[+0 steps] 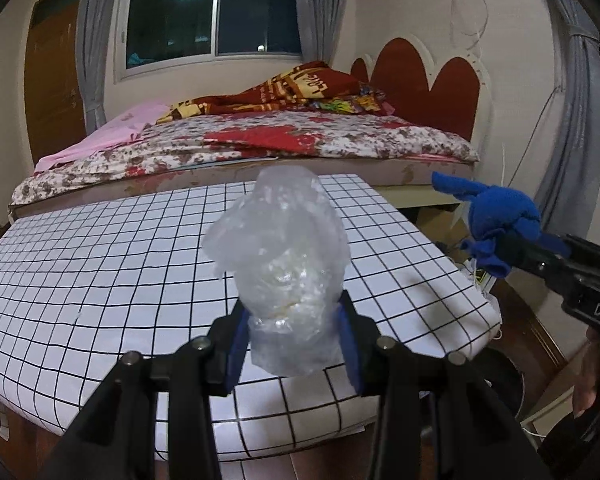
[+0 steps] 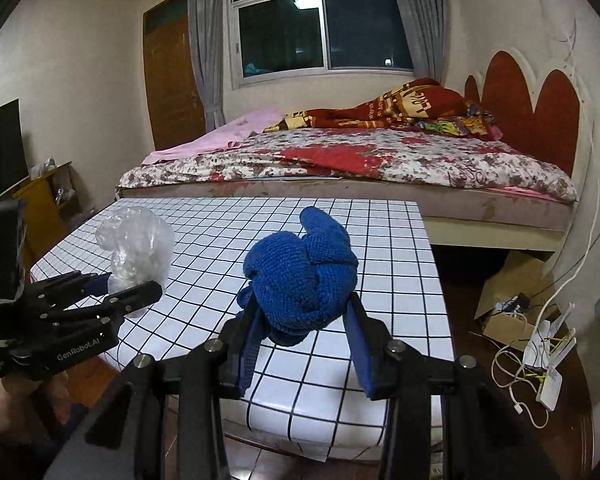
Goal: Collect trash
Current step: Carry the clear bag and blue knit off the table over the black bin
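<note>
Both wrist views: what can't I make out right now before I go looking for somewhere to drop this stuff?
- Contents of the clear plastic bag in the left gripper: crumpled film blurs them, both views.
- Blue cloth in the right gripper: bunched, so its type is unclear.
- Dark round object beside the table, left wrist view: mostly hidden behind the table edge and gripper frame; may be a bin.
- Floor under the table: hidden.

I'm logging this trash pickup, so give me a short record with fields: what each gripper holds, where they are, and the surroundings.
left gripper: shut on crumpled clear plastic bag
right gripper: shut on balled blue cloth
position: both held above the grid-patterned table, items lifted off it
behind: bed with floral cover
bin: not clearly identifiable
</note>
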Motion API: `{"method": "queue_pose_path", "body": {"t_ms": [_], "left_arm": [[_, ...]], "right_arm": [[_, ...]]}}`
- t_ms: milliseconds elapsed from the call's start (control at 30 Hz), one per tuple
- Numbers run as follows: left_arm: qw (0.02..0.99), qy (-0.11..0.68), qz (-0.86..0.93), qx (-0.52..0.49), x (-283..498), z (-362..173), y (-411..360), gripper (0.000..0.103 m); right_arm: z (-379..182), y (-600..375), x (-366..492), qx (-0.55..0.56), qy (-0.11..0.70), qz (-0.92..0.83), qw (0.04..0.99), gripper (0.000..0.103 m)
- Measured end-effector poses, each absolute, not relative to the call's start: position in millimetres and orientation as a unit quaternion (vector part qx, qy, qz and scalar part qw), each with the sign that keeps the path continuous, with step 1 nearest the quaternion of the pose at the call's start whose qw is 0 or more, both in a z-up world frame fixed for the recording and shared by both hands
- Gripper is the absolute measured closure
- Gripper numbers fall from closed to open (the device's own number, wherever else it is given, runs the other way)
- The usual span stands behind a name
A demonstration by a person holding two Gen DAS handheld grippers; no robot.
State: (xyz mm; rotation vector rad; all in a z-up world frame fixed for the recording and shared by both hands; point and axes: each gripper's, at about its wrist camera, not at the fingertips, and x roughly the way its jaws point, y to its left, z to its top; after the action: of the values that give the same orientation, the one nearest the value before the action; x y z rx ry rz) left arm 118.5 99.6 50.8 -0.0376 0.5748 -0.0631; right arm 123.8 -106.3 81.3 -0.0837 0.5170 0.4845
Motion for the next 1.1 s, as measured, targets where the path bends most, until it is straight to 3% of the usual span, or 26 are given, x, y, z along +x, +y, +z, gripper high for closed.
{"method": "queue_pose_path", "body": {"t_ms": [1100], "left_arm": [[0.945, 0.282, -0.167, 0.021, 103, 46, -32, 0.061]], "right_arm": [[76, -242, 63, 0.017, 0.257, 0.099, 0.961, 0.061]]}}
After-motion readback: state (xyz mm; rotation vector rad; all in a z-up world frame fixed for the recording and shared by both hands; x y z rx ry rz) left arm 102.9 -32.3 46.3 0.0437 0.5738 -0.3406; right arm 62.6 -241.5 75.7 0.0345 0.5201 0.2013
